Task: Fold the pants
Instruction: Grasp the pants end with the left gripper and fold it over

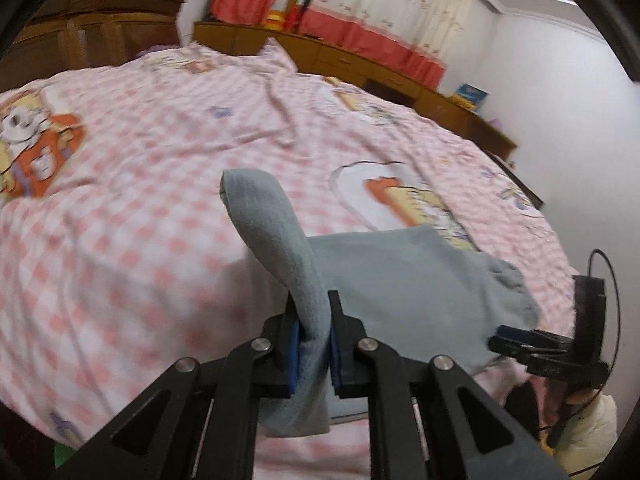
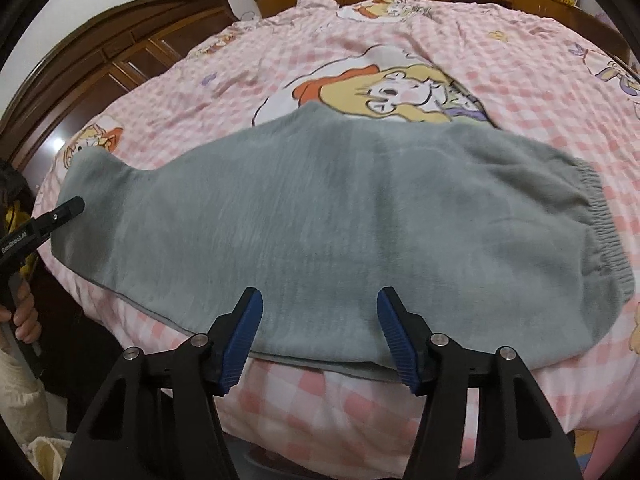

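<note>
I have the left gripper [image 1: 311,344] clenched on the cuff end of the grey pants [image 2: 320,216], its blue-padded fingers [image 1: 294,354] pressed tight on either side of a bunched strip of the fleece. In the left wrist view that pinched leg end [image 1: 272,232] rises out of the fingers and curls over toward the far side of the bed, lifted clear of the bedspread [image 1: 160,160], while the rest of the garment runs off to the right and lies flat. My right gripper [image 2: 320,332] is released: its two blue fingers [image 2: 244,336] stand well apart and nothing is between them. They sit over the near edge of the pants at about the middle of the garment's length, though I cannot tell whether the tips touch the cloth. From the right wrist view the pants lie across the pink checked bedspread with cartoon prints, folded lengthwise so one leg lies on the other, the gathered elastic waistband [image 2: 596,216] at the right and the leg ends at the left, where the left gripper reaches in from the picture's edge. A hand [image 2: 26,316] grips that tool's handle at the lower left. In the left view the right gripper shows at the far right edge, near the waistband end, with a thin black cable [image 1: 612,280] looping above it. Behind the bed stand a dark wooden headboard [image 2: 120,48], a low wooden cabinet [image 1: 360,60] and curtains [image 1: 380,0] of white with a red hem.
</note>
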A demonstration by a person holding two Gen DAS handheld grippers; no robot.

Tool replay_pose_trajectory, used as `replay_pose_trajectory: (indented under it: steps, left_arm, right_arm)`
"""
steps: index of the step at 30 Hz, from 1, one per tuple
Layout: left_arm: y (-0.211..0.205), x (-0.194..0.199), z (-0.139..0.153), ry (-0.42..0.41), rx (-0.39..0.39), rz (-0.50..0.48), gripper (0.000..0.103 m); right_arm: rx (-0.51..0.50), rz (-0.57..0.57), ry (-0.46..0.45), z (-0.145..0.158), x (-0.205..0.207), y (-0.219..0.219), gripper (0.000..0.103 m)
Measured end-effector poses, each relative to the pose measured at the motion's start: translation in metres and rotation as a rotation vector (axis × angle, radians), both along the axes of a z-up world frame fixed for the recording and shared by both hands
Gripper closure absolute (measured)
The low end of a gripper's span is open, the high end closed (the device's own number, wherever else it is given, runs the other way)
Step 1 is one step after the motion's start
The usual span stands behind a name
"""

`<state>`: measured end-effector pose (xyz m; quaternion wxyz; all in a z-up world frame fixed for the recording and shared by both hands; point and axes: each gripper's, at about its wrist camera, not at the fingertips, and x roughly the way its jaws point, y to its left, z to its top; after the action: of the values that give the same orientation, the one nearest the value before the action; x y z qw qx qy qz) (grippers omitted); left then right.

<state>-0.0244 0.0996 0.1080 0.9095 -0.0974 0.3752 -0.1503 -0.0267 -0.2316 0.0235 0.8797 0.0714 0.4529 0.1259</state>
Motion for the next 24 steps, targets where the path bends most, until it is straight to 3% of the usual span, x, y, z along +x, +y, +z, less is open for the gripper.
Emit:
replay_pose_trajectory:
  steps: [4, 10, 18, 20, 24]
  left_arm:
    - [-0.047, 0.008, 0.003, 0.013, 0.011, -0.071, 0.092]
    - [-0.110, 0.027, -0.023, 0.081, 0.009, -0.154, 0.092]
    - [-0.136, 0.045, -0.060, 0.163, 0.037, -0.159, 0.090]
    - [-0.135, 0.043, -0.059, 0.165, 0.024, -0.168, 0.084]
    - [-0.128, 0.035, -0.047, 0.151, 0.009, -0.172, 0.052]
  right_arm:
    - [0.001, 0.001, -0.017, 0.009, -0.005, -0.011, 0.041]
    - [0.011, 0.007, -0.016, 0.013, -0.005, -0.022, 0.041]
    - [0.033, 0.050, 0.026, 0.000, 0.007, -0.011, 0.041]
    - [0.042, 0.063, 0.043, -0.004, 0.012, -0.005, 0.041]
    - [0.059, 0.086, 0.065, -0.009, 0.021, 0.007, 0.041]
